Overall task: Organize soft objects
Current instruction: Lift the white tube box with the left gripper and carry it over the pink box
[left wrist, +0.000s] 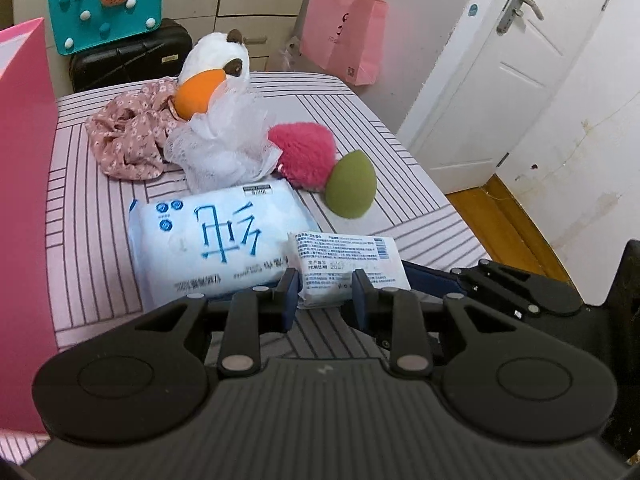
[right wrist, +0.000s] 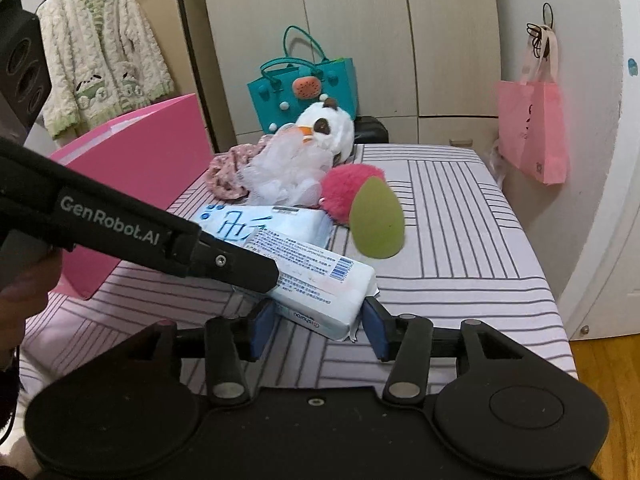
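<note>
A small white tissue pack lies on the striped bed, leaning on a larger white-and-blue pack. My left gripper has its fingers on either side of the small pack's near end, apparently gripping it. My right gripper is open, its blue pads flanking the other end of the same pack without clearly touching. Behind lie a green sponge egg, a pink plush, a white mesh pouf, a white plush toy with an orange egg and floral cloth.
A pink box stands open at the bed's left side. A teal bag on a black case sits behind the bed. A pink paper bag hangs on the right wall. The bed's right edge drops to wooden floor.
</note>
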Motion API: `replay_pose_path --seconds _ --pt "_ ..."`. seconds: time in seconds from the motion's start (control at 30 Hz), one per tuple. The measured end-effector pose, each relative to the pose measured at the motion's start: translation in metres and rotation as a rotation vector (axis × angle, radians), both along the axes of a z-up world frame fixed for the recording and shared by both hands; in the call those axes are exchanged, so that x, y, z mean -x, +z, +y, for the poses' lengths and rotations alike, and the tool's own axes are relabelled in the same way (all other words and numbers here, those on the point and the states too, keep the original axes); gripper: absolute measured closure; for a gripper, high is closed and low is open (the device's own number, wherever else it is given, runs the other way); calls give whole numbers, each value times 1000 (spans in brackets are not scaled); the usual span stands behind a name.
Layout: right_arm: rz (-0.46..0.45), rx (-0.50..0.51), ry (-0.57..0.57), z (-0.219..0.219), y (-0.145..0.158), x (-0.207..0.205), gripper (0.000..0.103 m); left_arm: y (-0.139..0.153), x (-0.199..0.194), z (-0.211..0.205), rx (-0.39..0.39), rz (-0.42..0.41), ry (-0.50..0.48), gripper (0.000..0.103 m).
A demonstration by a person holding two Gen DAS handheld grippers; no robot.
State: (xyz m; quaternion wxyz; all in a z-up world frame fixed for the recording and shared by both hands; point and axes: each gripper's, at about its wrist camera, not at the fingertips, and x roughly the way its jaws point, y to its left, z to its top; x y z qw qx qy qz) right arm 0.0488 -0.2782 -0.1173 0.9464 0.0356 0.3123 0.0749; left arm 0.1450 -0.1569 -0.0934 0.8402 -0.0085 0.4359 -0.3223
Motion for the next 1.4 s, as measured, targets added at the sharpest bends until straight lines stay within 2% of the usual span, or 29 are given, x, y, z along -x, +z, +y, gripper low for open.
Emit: replay_pose_path --seconds 0.23,0.43,0.67,0.87,1.1,1.4 --pt "39 27 46 15 12 17 44 7 19 17 11 55 -22 76" --pt "74 111 108 35 25 28 43 11 38 32 18 76 -27 77" --pt "103 158 171 56 37 36 42 21 52 54 17 97 -12 77" --pt "116 183 239 78 53 44 42 36 67 78 3 96 -19 77" --pt "121 208 312 107 63 52 42 46 83 105 -14 105 21 77" --pt "78 253 376 140 82 58 42 68 94 137 -12 70 67 77"
